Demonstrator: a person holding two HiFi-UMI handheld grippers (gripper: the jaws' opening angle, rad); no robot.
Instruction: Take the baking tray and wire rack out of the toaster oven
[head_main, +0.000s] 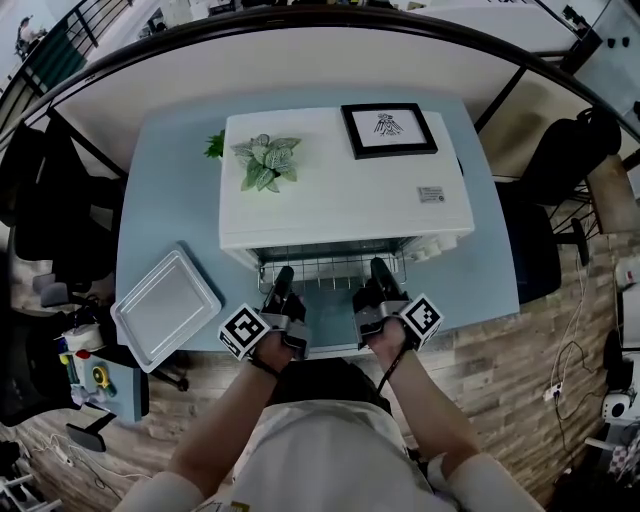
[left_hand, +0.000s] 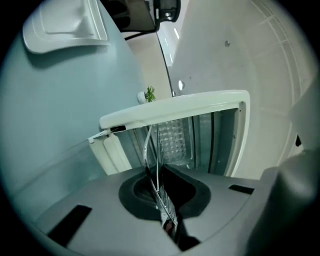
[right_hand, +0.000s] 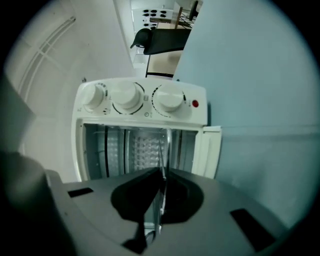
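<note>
Pale-blue table (head_main: 160, 200) on wood-plank floor (head_main: 520, 385), left claw (head_main: 283, 274) and right claw (head_main: 379, 267) tight on wire rack (head_main: 330, 268)

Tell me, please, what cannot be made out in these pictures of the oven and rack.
- Back of the rack: head view, hidden under the top of the oven.
- Markings on the knobs: right gripper view, too small.
- Far end of the tray: left gripper view, cut off by the top edge.
- Print on the label: head view, too small.
</note>
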